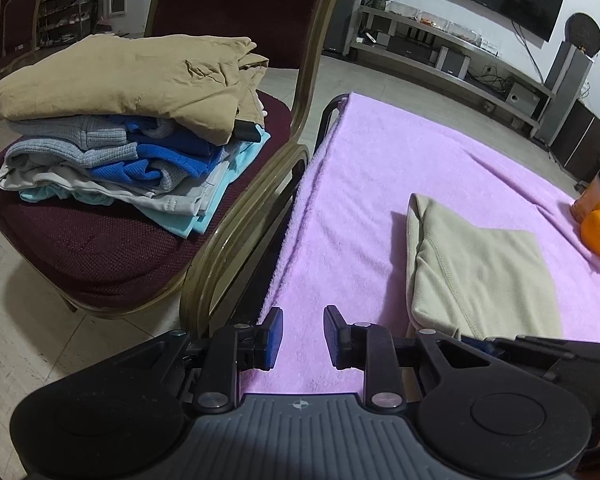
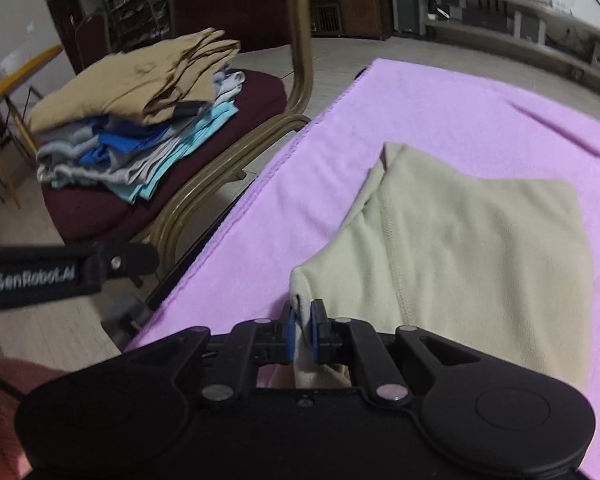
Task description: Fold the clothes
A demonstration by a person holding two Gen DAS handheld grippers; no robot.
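Step in hand: the right gripper [image 2: 303, 330] is working the near corner of the beige garment [image 2: 460, 256]; by judgement the fold is largely made and the corner is being set down.
Right gripper state: jaws narrowly parted, with a fold of the garment's cloth lying between the pads; whether the pads are pressing it cannot be told.
Left gripper [image 1: 302, 336] state: jaws spread, holding nothing, hanging over the near edge of the pink blanket [image 1: 364, 168].
Garment location: lying folded on the pink blanket, toward its near right part.
Next move calls for: probably freeing the corner fully, then lifting the folded piece across to the stack.
Surroundings: folded clothes pile [image 1: 116, 120] is sitting on the maroon chair [image 1: 100, 256], just beside the blanket's left edge.
Obstructions: the chair's brass frame [image 1: 312, 60] is standing between blanket and pile; an orange [image 1: 599, 232] and a bottle [image 1: 598, 190] are resting at the blanket's right edge.
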